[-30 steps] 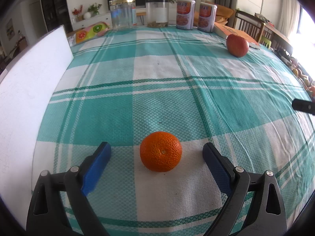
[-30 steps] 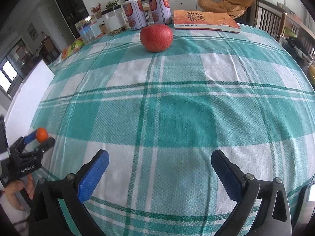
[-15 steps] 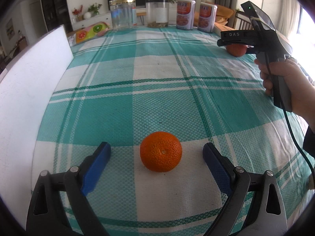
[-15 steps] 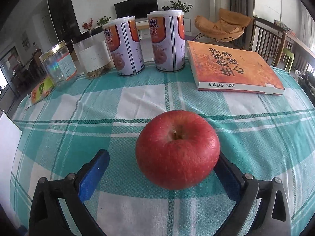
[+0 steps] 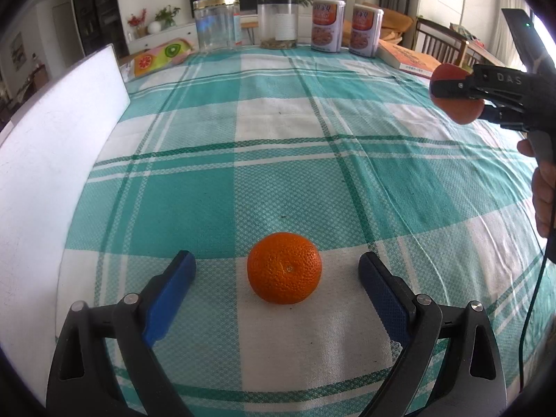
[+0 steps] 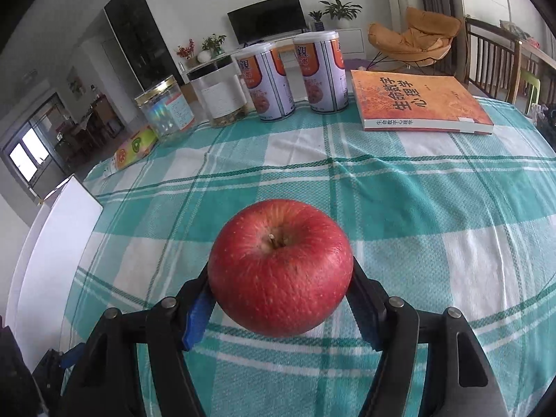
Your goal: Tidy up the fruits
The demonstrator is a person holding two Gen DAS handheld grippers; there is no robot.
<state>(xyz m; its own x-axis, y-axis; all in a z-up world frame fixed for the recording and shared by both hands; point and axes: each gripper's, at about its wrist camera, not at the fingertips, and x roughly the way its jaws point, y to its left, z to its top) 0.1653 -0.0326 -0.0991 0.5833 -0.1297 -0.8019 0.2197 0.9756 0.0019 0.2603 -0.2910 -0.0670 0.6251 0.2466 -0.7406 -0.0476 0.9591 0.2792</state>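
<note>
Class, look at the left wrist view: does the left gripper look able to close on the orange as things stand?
Probably yes. The orange sits on the tablecloth between the open fingers of the left gripper, with nothing in the gaps.

A checked tablecloth carries an orange, cans, a book.

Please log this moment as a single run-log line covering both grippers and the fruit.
left gripper: open, straddling orange on tablecloth | right gripper: closing, pads on apple | phase: apple pickup
</note>
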